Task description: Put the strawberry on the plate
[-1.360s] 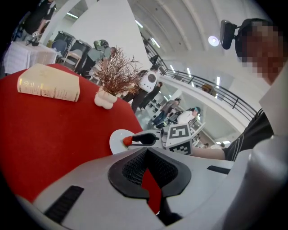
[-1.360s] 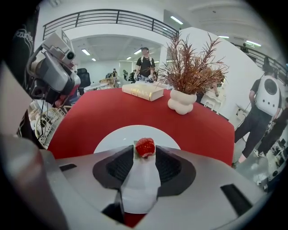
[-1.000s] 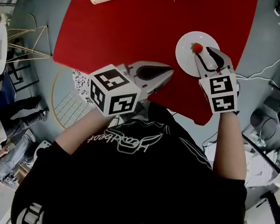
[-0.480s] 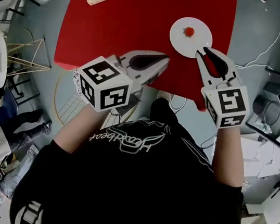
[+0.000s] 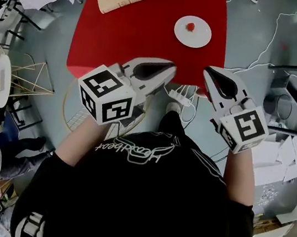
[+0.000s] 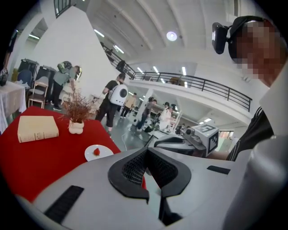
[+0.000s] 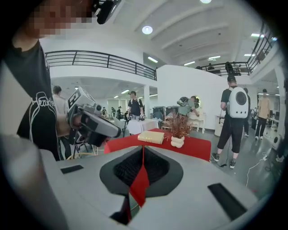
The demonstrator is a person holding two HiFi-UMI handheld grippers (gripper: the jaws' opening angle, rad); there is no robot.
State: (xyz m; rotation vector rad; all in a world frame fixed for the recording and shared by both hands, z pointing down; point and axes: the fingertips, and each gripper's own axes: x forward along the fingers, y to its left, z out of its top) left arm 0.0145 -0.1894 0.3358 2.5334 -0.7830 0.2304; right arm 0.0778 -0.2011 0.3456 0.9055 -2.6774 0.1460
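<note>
We hold both grippers out in front of our chest. In the head view our left gripper points toward 2 o'clock, with the left cube behind it and our left forearm running back toward 7 o'clock. Its jaws meet at the tips, with nothing between them. Our right gripper points toward 11 o'clock, with the right cube behind it and our right forearm running back toward 6 o'clock. Its jaws have just been closing and sit together, empty. The two gripper tips are near each other but not touching.
</note>
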